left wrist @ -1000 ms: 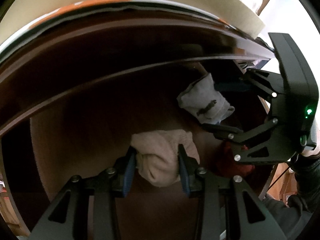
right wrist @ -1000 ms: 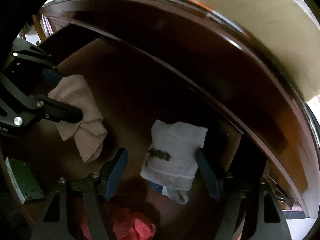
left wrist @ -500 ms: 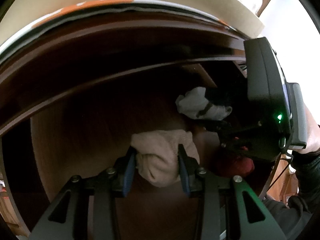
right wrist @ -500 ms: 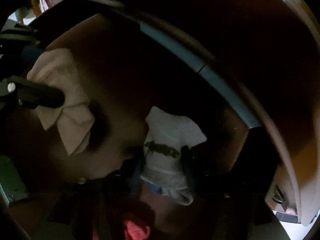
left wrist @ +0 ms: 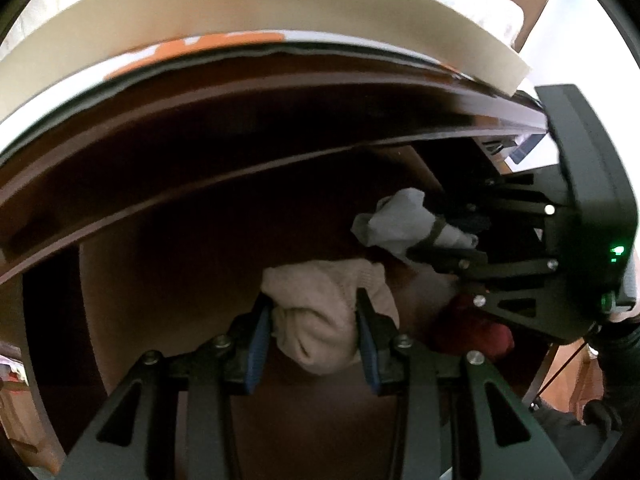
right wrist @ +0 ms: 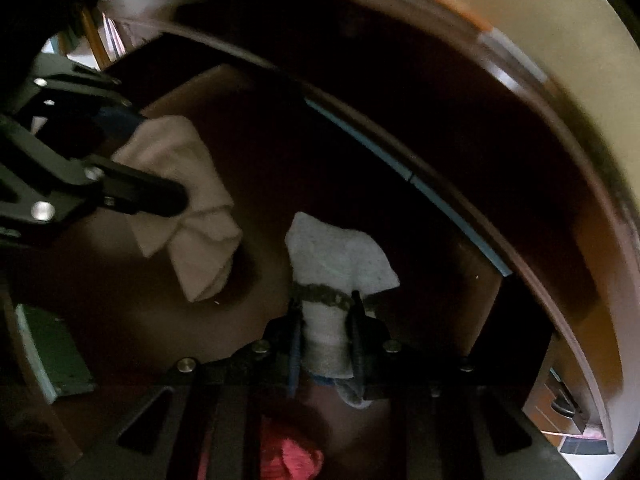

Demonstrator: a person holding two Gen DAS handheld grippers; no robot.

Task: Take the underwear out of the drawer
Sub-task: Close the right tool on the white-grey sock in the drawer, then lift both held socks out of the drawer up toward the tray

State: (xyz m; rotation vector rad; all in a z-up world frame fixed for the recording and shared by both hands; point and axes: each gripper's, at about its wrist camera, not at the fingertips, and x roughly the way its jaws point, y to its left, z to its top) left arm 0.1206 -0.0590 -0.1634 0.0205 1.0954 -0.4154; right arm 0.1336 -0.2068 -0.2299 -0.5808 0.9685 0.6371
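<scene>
Inside the open dark wooden drawer, my left gripper is shut on a beige folded underwear; the same beige piece shows in the right wrist view, pinched by the left gripper's fingers. My right gripper is shut on a white folded underwear with a dark band, squeezing it narrow. In the left wrist view the white piece sits in the right gripper's fingers at the right. A red garment lies on the drawer floor below the right gripper.
The dresser's top edge and a cream-coloured band arch over the drawer opening. The drawer's right wall is close to the white piece. A green-grey flat object lies at the left in the right wrist view.
My right gripper closed from wide open onto the white underwear, bunching it, and lifted it slightly. My left gripper stayed shut on the beige underwear and drew back and up a little.
</scene>
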